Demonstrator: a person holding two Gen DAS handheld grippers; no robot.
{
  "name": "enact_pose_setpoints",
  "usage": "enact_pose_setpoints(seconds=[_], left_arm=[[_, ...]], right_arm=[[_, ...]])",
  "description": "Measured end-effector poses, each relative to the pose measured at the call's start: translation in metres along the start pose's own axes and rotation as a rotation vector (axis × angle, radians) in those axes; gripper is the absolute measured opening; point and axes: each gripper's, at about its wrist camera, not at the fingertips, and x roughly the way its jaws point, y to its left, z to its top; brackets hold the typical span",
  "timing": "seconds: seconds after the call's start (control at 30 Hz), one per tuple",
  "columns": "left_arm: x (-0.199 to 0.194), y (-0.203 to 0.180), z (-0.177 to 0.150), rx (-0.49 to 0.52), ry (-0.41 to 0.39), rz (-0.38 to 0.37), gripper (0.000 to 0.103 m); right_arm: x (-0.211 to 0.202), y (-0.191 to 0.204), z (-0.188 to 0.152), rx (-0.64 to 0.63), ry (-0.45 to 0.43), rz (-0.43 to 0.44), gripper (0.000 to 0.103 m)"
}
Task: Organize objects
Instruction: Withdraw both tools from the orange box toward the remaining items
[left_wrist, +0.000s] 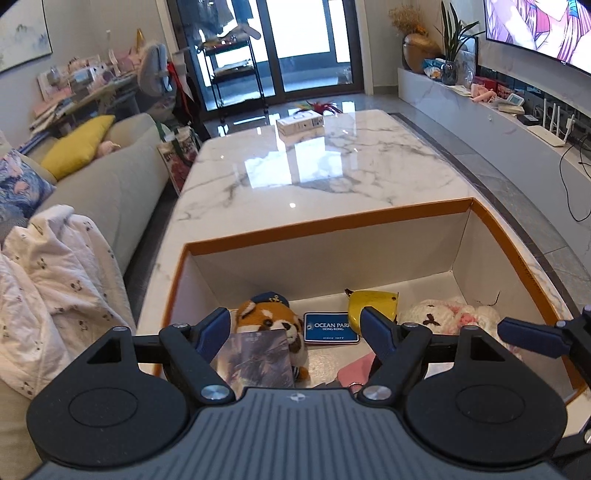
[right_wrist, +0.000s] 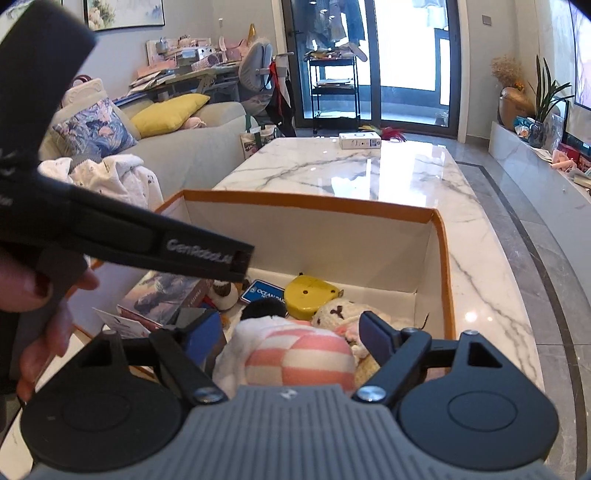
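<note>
Box first: an orange-rimmed white cardboard box (left_wrist: 332, 225) sits at the near end of the glossy white marble desk (left_wrist: 332, 166), and both tools hang over it. The left gripper (left_wrist: 295, 330) stands with its blue-padded jaws wide apart over the box's left half, nothing pressed between them. Under it lie a red-panda plush toy in a navy sailor cap (left_wrist: 271, 319) and a grey-blue picture card (left_wrist: 255, 362), the card resting against the plush's front. Just right of the plush, flat on the box floor, there's a blue rectangular Ocean Park badge (left_wrist: 331, 328), and beyond that a yellow tape measure (left_wrist: 371, 302). A cream knitted doll with pink trim (left_wrist: 450, 314) fills the right side.

Over to the right wrist view: the right gripper (right_wrist: 291, 332) has its jaws spread too, on either side of a pink-and-white striped plush ball (right_wrist: 299, 360) that lies in the box (the pads seem clear of it, though the left one is close). The cream knitted doll sits just behind it. The left tool's black arm crosses the upper left of this view, with a hand (right_wrist: 40, 317) showing beneath it.

Far down the desk, well apart from everything, a small white carton (left_wrist: 300, 123) stands alone.
</note>
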Motion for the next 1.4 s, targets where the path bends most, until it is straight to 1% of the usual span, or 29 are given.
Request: enact_pose_setpoints(seconds=[0.23, 0.43, 0.53, 0.9, 1.07, 1.2, 1.4], left_arm=[[-0.017, 0.002, -0.011, -0.007, -0.006, 0.043, 0.091], [-0.042, 0.010, -0.023, -0.074, -0.047, 0.061, 0.091], [-0.054, 0.013, -0.034, -0.097, -0.060, 0.076, 0.091], [-0.102, 0.017, -0.071, -0.160, -0.129, 0.121, 0.091], [-0.114, 0.016, -0.091, -0.171, -0.140, 0.125, 0.091], [-0.126, 0.020, -0.106, -0.203, -0.160, 0.128, 0.091], [-0.135, 0.026, -0.122, -0.230, -0.176, 0.138, 0.091]], right_arm=[[-0.009, 0.000, 0.002, -0.003, -0.015, -0.023, 0.083], [-0.020, 0.002, 0.002, 0.006, -0.024, -0.038, 0.084], [-0.029, 0.004, -0.001, -0.004, -0.031, -0.058, 0.089], [-0.069, 0.016, -0.019, -0.014, -0.054, -0.088, 0.090], [-0.088, 0.029, -0.035, -0.019, -0.058, -0.078, 0.091], [-0.101, 0.040, -0.050, -0.030, -0.060, -0.070, 0.092], [-0.110, 0.047, -0.065, -0.027, -0.051, -0.078, 0.092]])
